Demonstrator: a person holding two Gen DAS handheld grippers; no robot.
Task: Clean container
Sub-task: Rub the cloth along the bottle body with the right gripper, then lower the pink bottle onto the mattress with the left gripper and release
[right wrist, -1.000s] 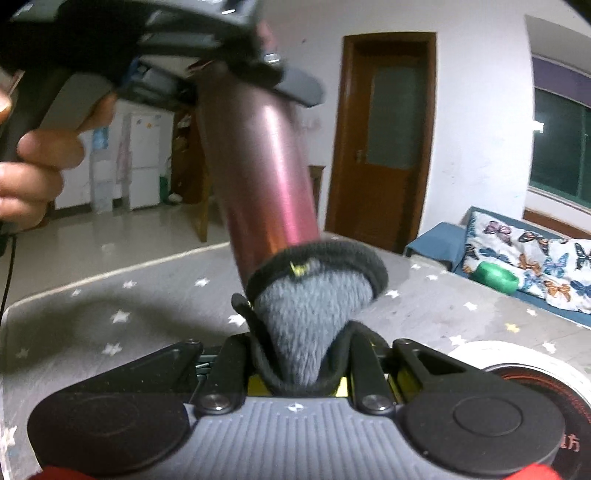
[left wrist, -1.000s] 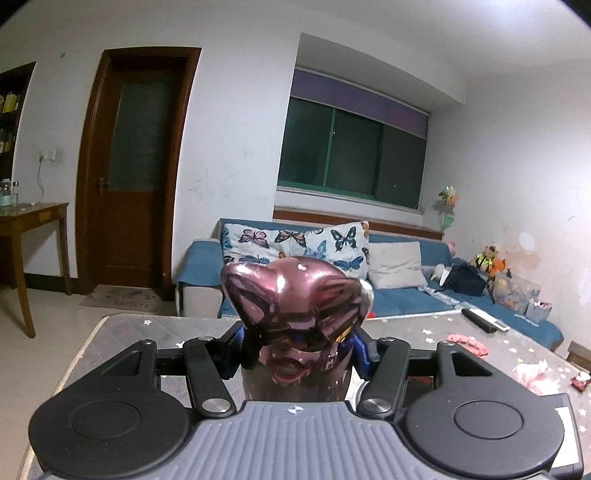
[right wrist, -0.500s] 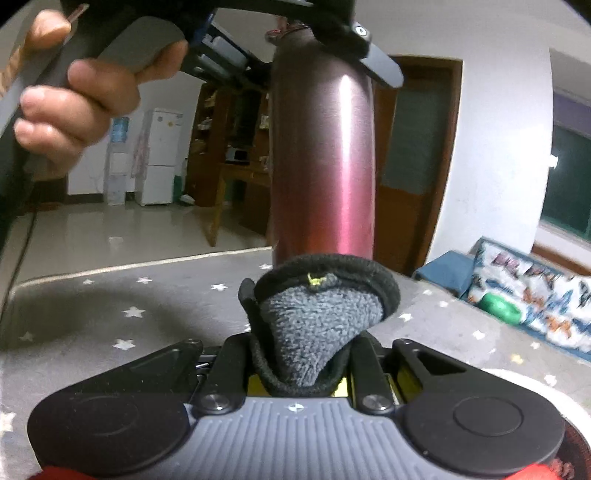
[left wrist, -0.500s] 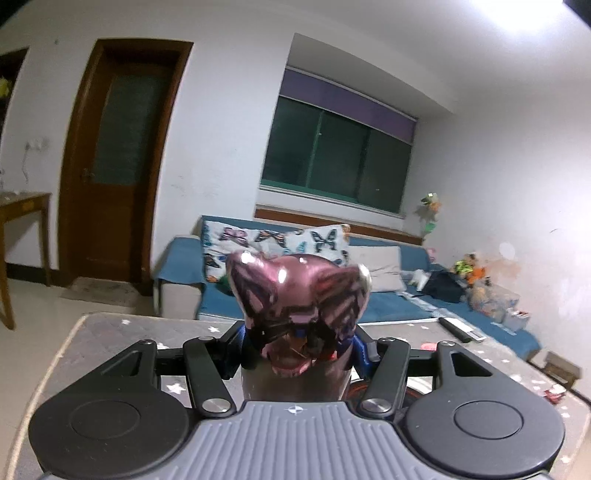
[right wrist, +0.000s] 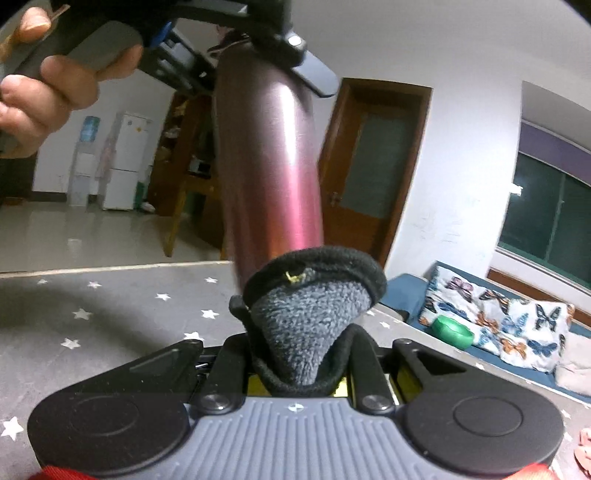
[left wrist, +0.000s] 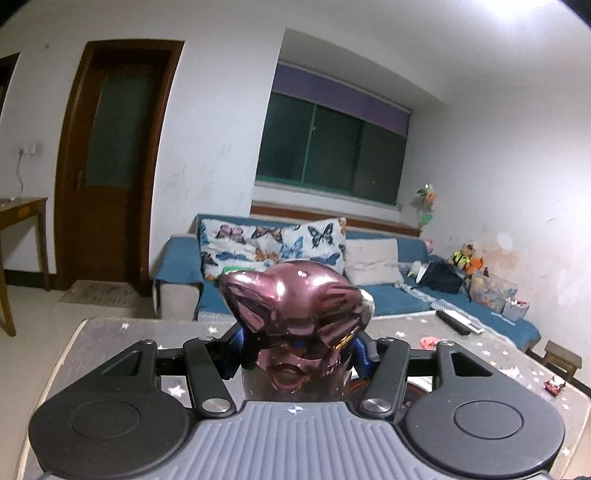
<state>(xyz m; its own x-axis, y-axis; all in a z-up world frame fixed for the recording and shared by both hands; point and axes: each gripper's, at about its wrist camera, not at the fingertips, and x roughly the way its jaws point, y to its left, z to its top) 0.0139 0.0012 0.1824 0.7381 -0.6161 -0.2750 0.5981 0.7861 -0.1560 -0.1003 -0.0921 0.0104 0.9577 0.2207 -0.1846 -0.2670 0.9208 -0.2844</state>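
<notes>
A glossy pink metal bottle [right wrist: 269, 166] hangs over the table, leaning slightly. My left gripper [right wrist: 258, 33] is shut on its upper end, and a hand [right wrist: 48, 92] holds that gripper's handle. From the left wrist view the bottle [left wrist: 295, 306] bulges up between the fingers of the left gripper [left wrist: 299, 350]. My right gripper [right wrist: 306, 354] is shut on a folded grey cloth [right wrist: 310, 325] with a black hem. The cloth presses against the bottle's lower end and hides it.
The grey star-patterned table [right wrist: 92, 325] lies below both grippers. A round red-ringed object [left wrist: 417, 391] sits on it under the left gripper. A remote [left wrist: 454, 321] and small bits lie at its far right. Beyond are a blue sofa [left wrist: 388, 291] and a green bowl [right wrist: 452, 332].
In the right wrist view the bottle swung from a lean to upright and back to a slight lean. The cloth stayed at its lower end. Both grips held.
</notes>
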